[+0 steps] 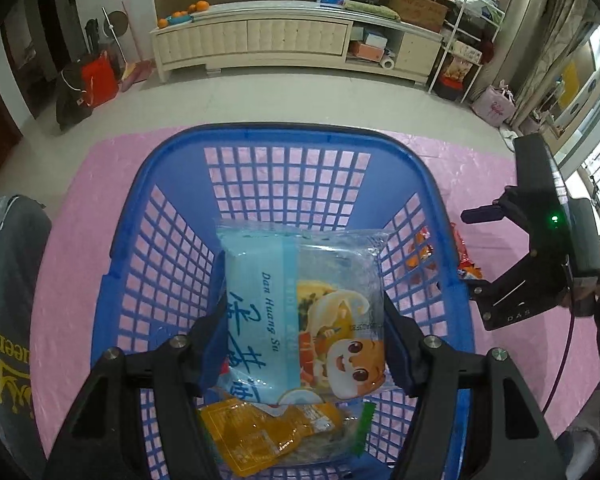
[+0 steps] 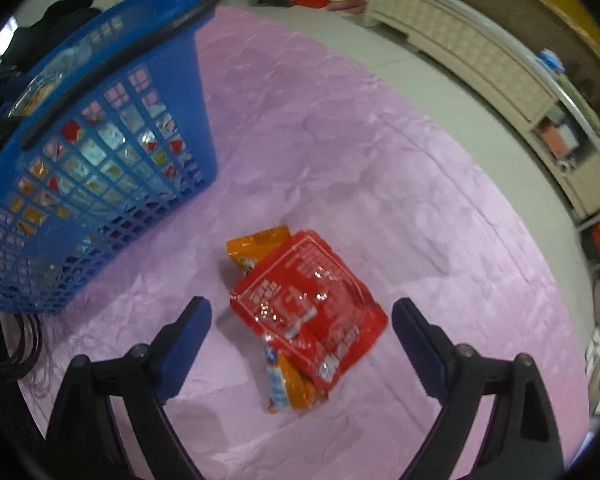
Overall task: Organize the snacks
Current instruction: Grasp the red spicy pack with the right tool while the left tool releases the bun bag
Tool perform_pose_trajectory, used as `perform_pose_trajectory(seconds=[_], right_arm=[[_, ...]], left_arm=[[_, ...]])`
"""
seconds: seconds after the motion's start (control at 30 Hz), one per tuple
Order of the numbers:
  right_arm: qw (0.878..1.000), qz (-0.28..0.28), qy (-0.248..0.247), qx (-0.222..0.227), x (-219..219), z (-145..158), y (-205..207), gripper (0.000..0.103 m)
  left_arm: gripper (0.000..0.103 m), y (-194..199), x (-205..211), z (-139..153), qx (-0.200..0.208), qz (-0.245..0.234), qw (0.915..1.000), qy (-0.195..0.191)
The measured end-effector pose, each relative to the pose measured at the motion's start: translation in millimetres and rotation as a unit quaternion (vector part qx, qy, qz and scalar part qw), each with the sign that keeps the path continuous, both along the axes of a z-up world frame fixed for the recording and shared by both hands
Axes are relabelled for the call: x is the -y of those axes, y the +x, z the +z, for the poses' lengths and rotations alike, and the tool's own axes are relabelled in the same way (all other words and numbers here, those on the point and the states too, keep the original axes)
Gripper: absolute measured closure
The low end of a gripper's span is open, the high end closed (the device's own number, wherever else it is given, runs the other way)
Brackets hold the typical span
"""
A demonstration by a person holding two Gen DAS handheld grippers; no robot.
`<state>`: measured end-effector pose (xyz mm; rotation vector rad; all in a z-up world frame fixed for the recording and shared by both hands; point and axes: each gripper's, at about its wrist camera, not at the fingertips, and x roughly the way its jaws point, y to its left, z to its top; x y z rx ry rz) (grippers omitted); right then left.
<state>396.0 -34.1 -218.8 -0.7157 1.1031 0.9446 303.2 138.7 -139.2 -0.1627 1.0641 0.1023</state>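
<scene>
Glossy blue snack packet [image 1: 300,312] over latticed plastic basket [image 1: 172,256]

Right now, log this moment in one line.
left tongs: gripping light-blue plastic snack pack over blue plastic basket | right tongs: open above red foil packet

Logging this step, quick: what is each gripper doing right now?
Left gripper: closed on the light blue snack pack, above the blue basket.
Right gripper: open, empty, over the red packet.

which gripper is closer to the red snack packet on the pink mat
Right. The right gripper hangs just above the red snack packet, open fingers either side. The left gripper is over the blue basket, clamped on a light blue packet.
</scene>
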Motion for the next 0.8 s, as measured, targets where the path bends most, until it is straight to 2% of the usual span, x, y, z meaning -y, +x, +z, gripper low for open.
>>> perform_pose_trajectory(seconds=[0.07, 0.13, 0.27, 0.3, 0.33, 0.47, 0.5, 0.7, 0.8], right_arm=[[1.000, 0.014, -0.009, -0.010, -4.3, -7.7, 2.6, 0.009], [1.000, 0.016, -0.008, -0.022, -5.9, -12.0, 4.8, 0.012], [0.999, 0.005, 0.034, -0.039, -2.1, -2.1, 6.5, 0.021], [0.999, 0.007, 0.035, -0.036, -3.0, -0.2, 4.9, 0.025], [0.999, 0.012, 0.031, -0.034, -2.6, 0.3, 4.3, 0.033], [0.999, 0.036, -0.003, -0.008, -8.8, -2.5, -4.4, 0.040], [0.999, 0.038, -0.003, -0.007, -9.3, -2.9, -5.7, 0.044], [0.998, 0.005, 0.040, -0.040, 1.2, 5.0, 10.2, 0.061], [0.996, -0.009, 0.056, -0.061, 5.0, 10.1, 12.3, 0.063]], left_arm=[[0.039, 0.8, 0.0, -1.6, 0.002, -0.003, 1.0000, -0.001], [0.039, 1.6, 0.1, -0.4, 0.013, -0.012, 0.9996, -0.020], [0.038, 4.1, -0.8, 0.5, 0.013, -0.010, 0.9998, -0.007], [0.038, 5.7, -2.8, -0.9, 0.008, -0.005, 0.9999, -0.007], [0.039, 7.9, -4.5, -2.7, 0.004, 0.000, 0.9999, -0.012], [0.038, 14.3, -6.4, -10.2, -0.011, 0.005, 0.9996, -0.025], [0.038, 15.7, -5.4, -11.6, -0.015, 0.001, 0.9995, -0.028], [0.036, 12.5, -2.7, -8.0, -0.007, -0.004, 0.9995, -0.030], [0.036, 8.7, -6.1, -0.9, 0.009, 0.007, 0.9991, -0.040]])
